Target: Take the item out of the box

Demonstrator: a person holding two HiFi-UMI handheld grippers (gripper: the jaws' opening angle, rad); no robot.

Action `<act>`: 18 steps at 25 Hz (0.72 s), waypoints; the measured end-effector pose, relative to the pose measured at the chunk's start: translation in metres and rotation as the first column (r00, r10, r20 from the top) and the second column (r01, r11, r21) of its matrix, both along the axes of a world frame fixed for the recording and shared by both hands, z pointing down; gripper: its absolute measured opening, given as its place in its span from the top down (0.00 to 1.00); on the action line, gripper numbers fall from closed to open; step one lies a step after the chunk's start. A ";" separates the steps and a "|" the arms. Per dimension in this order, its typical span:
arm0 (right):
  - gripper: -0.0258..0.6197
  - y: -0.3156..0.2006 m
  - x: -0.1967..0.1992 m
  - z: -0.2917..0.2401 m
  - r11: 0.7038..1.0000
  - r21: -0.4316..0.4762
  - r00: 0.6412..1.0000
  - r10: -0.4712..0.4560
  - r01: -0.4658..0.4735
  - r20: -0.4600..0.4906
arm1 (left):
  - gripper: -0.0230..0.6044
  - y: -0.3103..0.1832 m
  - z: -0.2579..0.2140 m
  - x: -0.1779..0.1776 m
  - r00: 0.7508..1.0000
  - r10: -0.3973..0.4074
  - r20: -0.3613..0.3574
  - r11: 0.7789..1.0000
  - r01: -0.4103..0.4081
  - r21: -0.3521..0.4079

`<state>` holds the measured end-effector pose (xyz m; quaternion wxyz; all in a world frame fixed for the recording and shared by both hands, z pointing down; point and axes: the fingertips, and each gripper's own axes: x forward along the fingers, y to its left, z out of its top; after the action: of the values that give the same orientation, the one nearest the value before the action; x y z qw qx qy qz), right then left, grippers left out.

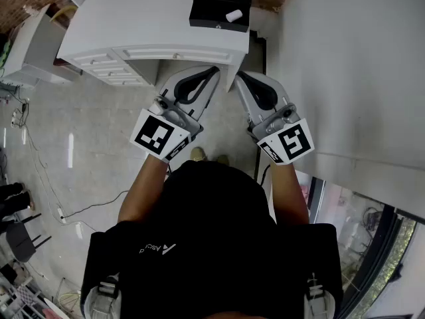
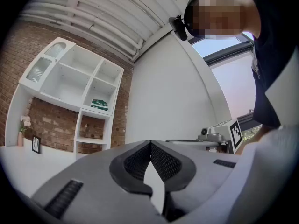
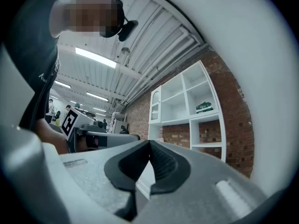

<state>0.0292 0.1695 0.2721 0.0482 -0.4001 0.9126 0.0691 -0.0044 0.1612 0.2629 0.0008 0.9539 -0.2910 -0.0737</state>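
While the left gripper [image 1: 214, 72] is held near the torso, jaws closed on nothing, the white item [image 1: 234, 15] lies in the black box [image 1: 216, 5] on the table [image 1: 119, 25]. Right gripper [image 1: 240, 77] likewise closed, empty. Task not begun. Only head view shows the box; gripper views show shelving [image 2: 79, 69] and brick.

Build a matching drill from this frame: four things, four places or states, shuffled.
Things:
1. black box
2. white item
3. left tongs
4. green object

Places or states:
A. shut, nothing between them
B. in a white shelf compartment
C. on the white table
D. in the black box

Pairs: 1-C, 2-D, 3-A, 4-B
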 end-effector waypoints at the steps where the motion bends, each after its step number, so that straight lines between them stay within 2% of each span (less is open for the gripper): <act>1: 0.96 -0.001 0.001 0.000 1.000 0.000 1.000 0.001 -0.001 0.003 | 0.97 -0.001 0.000 0.000 1.000 0.001 0.000 1.000 -0.001 0.000; 6: 0.96 -0.008 0.006 0.001 1.000 -0.008 0.999 0.013 -0.013 0.031 | 0.97 -0.008 0.002 0.000 1.000 0.001 -0.001 1.000 -0.001 -0.001; 18: 0.96 -0.021 -0.003 0.001 0.999 -0.009 0.999 0.036 -0.036 0.028 | 0.97 -0.021 0.002 -0.016 1.000 0.006 -0.010 1.000 -0.006 0.011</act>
<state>0.0266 0.1486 0.2728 0.0582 -0.4178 0.9047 0.0602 -0.0200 0.1400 0.2651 -0.0025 0.9543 -0.2878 -0.0802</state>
